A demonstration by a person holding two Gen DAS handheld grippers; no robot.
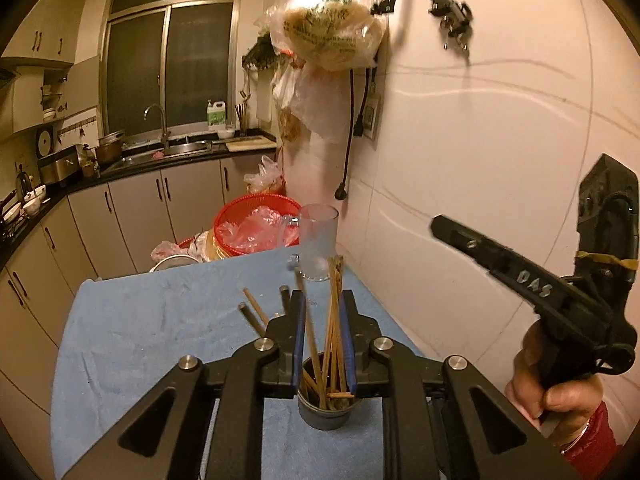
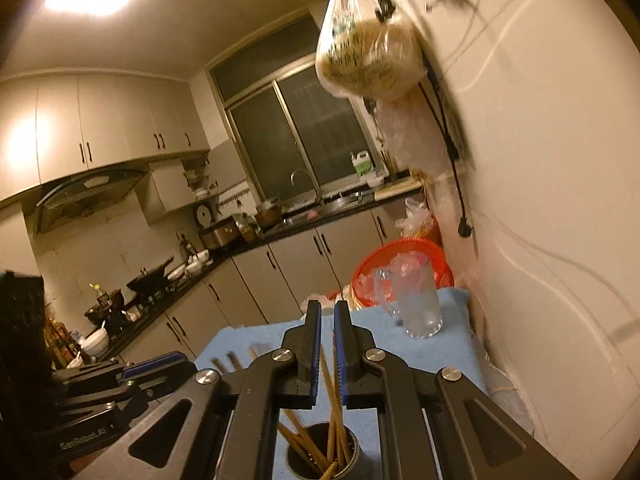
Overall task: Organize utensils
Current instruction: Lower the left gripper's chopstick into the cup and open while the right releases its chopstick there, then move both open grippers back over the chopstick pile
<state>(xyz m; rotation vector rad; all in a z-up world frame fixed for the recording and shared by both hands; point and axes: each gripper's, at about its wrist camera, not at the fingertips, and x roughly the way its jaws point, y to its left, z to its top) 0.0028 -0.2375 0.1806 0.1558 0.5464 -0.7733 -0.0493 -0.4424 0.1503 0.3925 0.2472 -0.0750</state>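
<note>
Kitchen, evening light; dark window over a sink at the far wall, cabinets along the side, plastic bags hung on the white wall.

Counter [image 1: 132, 332]: covered with a blue cloth, set against the white wall.

Holder cup [image 1: 329, 412]: dark, cylindrical, upright on the cloth near the front edge. Contains most of the chopsticks [image 1: 332, 320], a loose bundle leaning at mixed angles and rising well above the rim.

Loose chopsticks [image 1: 254, 310]: a few lying flat on the cloth, just beyond and to the left of the cup, apart from it.

Glass mug [image 1: 318, 244]: clear, handled, empty as far as can be seen, upright at the far end of the cloth near the wall.

Red basket [image 1: 256, 226]: beyond the counter's far edge, holding plastic bags.

Left gripper [image 1: 323, 332]: held above the cup, jaws narrowly parted. Bundled sticks rise through the gap, and whether the pads press on any cannot be told.

Right gripper [image 2: 327, 340]: held over the same cup from the other side, jaws all but closed. A stick or two from the cup is seen between the blue pads, though contact is unclear. A hand [image 1: 560, 384] in a red sleeve holds its handle.

Step in hand, by judgement: depositing sticks into the cup; task largely done.

Next move calls for: drawing clear of the upright bundle without tipping the cup, then reaching left for the flat-lying sticks, which need a low, level pinch.
</note>
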